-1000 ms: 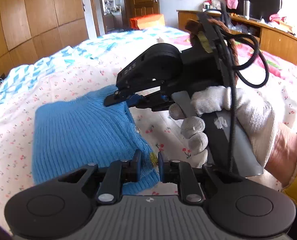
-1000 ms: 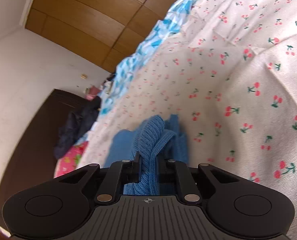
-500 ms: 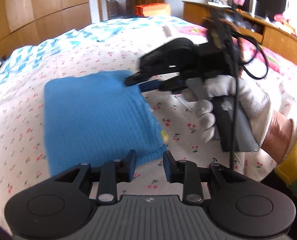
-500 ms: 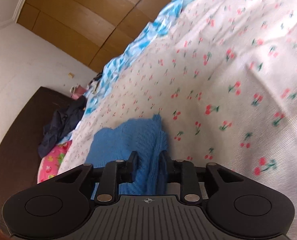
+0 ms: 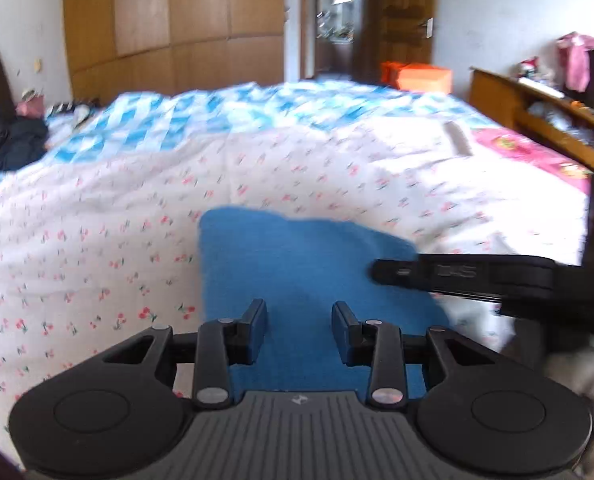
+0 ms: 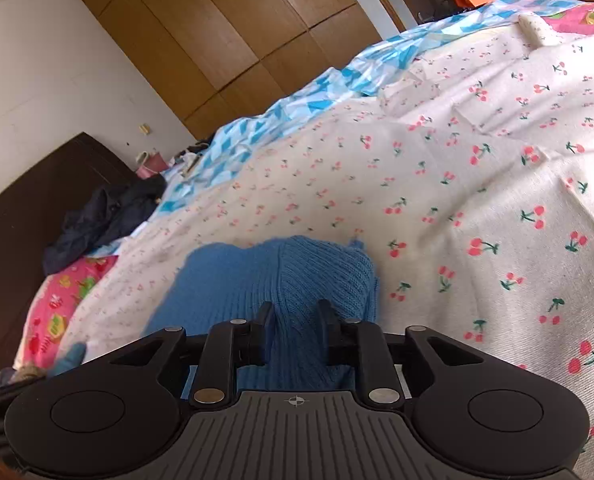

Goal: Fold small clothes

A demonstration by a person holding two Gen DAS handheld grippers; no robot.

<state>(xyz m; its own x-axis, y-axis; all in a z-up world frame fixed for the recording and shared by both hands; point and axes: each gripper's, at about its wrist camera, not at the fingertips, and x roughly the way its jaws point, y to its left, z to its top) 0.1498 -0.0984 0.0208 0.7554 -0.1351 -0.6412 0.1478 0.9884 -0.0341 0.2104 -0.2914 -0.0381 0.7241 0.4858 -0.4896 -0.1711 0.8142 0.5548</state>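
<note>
Headboard side: dark clothes heap (image 5: 5,136) and pink patterned pillow (image 6: 63,304) lie at the bed's far left, well apart from the work.

Left gripper (image 5: 300,330): released, jaws spread wide with nothing between them. A second ago it pinched the garment's near corner; half a second ago it had let go, and now it hovers over the near edge.

Garment: blue ribbed knit sweater (image 5: 297,268), folded into a compact rectangle, lying flat on the white cherry-print bedsheet (image 5: 97,240) near the middle of the bed.

Right gripper (image 6: 295,334): jaws parted, fabric lying between them but apparently not clamped. A second ago it held a raised bunch of knit; that bunch now lies laid over. In the left view it reaches in from the right, its finger over the sweater's right edge.

Meaning: both grips are off and the fold is down, so this fold looks complete; smoothing or setting the piece aside likely remains.

Far right: wooden desk (image 5: 537,120) with clutter, uninvolved.
</note>
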